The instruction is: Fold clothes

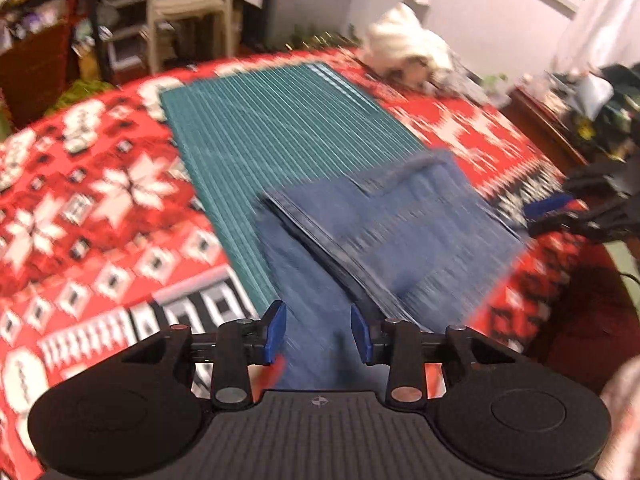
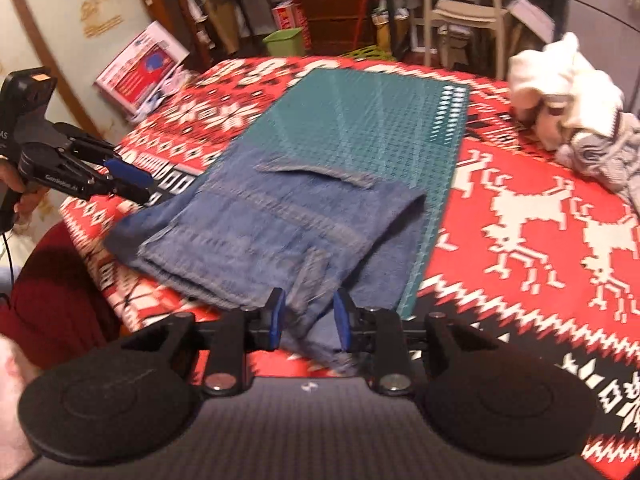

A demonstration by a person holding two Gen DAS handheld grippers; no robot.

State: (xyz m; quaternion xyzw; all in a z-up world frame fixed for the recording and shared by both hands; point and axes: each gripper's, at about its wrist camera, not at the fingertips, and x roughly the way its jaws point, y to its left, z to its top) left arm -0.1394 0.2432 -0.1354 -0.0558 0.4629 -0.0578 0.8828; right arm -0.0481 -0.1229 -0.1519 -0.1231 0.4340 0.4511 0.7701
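Blue denim garment (image 2: pixel 288 220), looks like jeans, lies partly folded over the near end of a green cutting mat (image 2: pixel 360 120), with its near edge hanging past the mat onto the red patterned tablecloth (image 2: pixel 520 208) toward the table edge. Both views are motion-blurred, so fine detail is soft. Left gripper (image 1: pixel 319 332): blue-padded fingers parted with a clear gap, denim visible between and below them, but I can't tell if the pads actually touch the cloth. In the right wrist view the same left gripper (image 2: pixel 132 182) sits at the left side of the table, tips close together just beside the garment's left corner; can't say for sure whether it pinches fabric there. Right gripper (image 2: pixel 308 322): fingers set fairly narrow, a bunched fold of denim sitting in the gap between them; contact with the pads looks likely but the blur keeps me from confirming a grip. From the left wrist view the right gripper (image 1: pixel 560 210) is at the far right, low over the tablecloth by the garment's right edge. A dark seam or waistband edge (image 1: pixel 332 256) runs diagonally across the folded denim. White and grey clothes pile (image 2: pixel 572 108) sits at the far right corner of the table, well apart from the jeans. Pale wooden chair (image 2: pixel 460 4) stands behind the table.
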